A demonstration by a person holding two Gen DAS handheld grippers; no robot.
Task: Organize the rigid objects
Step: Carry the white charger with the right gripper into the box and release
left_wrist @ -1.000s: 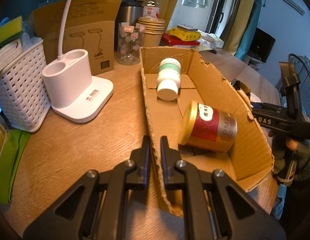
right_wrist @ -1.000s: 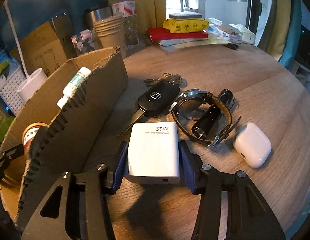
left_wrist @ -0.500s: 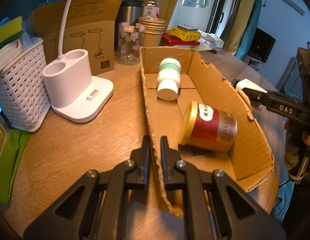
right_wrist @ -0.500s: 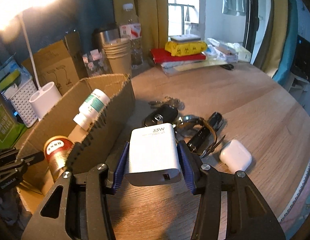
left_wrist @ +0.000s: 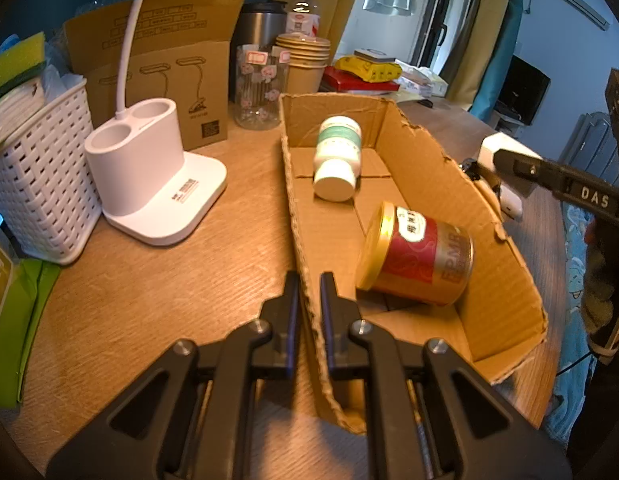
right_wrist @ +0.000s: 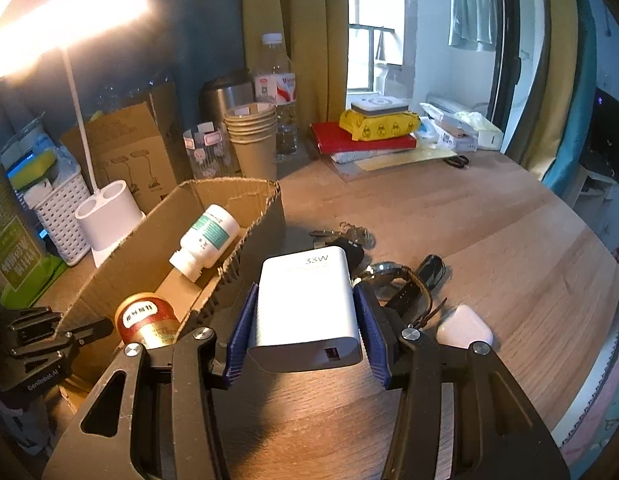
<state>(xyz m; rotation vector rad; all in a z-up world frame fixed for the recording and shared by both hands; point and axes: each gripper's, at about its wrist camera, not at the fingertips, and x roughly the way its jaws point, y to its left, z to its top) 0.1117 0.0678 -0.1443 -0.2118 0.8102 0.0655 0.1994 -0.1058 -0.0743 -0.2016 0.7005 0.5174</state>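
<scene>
White charger (right_wrist: 307,308) pinched between the right fingers (right_wrist: 245,332), mid-carry; next, move left over the box (left_wrist: 505,264), whose wall the left fingers (left_wrist: 292,312) clamp.

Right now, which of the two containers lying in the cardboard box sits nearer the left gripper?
The red-and-gold tin, lying on its side close to the left gripper. The white pill bottle lies further back in the cardboard box.
</scene>
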